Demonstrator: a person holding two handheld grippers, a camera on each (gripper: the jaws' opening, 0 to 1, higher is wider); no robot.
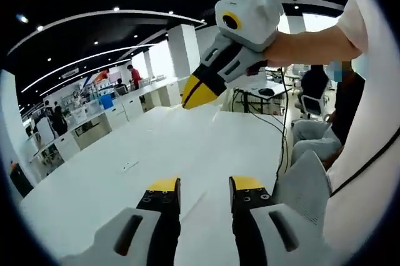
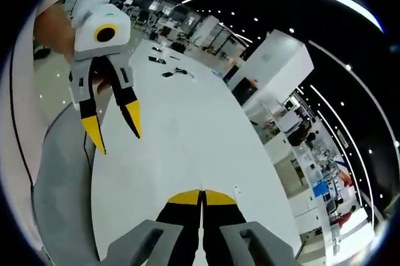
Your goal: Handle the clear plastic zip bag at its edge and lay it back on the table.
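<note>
Left jaws apart, right jaws shut, both above the white table.
The left gripper [image 1: 203, 185] has a clear gap between its yellow tips and nothing in it. The right gripper [image 1: 190, 98] has its tips pressed together; whether a thin film is pinched there I cannot tell. A hand [image 1: 294, 44] holds it above the table [image 1: 112, 185]. The clear plastic zip bag cannot be made out against the white top. A small flat item [image 1: 128, 167] lies on the table, apart from both grippers.
</note>
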